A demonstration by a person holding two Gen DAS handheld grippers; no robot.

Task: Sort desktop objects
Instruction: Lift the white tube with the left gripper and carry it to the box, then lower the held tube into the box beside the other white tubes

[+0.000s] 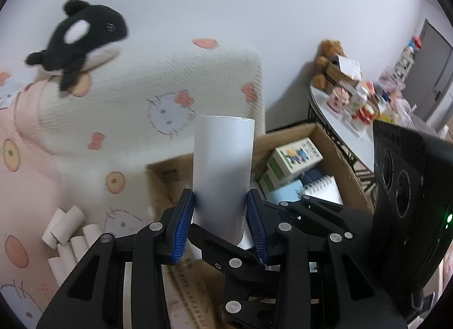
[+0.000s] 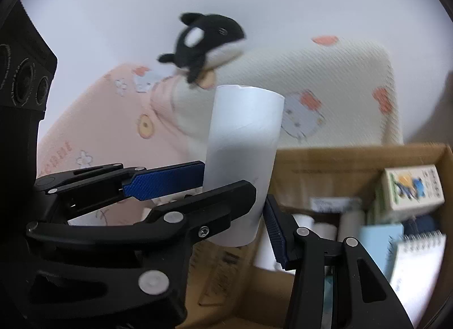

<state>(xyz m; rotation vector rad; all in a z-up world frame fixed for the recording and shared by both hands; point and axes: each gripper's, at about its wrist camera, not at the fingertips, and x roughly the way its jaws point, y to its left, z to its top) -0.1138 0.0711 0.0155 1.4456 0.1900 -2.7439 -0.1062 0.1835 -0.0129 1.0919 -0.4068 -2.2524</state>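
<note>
A plush orca [image 1: 82,43] sits on patterned bedding [image 1: 158,85] left of an open cardboard box [image 1: 334,148] holding small boxes and a notepad [image 1: 325,187], while each hand-held gripper, left [image 1: 222,215] and right [image 2: 235,201], grasps an upright white paper tube [image 1: 222,170].

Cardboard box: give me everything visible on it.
The cardboard box is plain brown corrugated card, open at the top, and sits on the floor beside a patterned cushion. Inside: printed cartons, a spiral notebook, a light blue pad and white tubes near the front in the right wrist view. A flap or card sheet lies in front; its print is too blurred to read. Neither hand-held gripper touches it.
</note>
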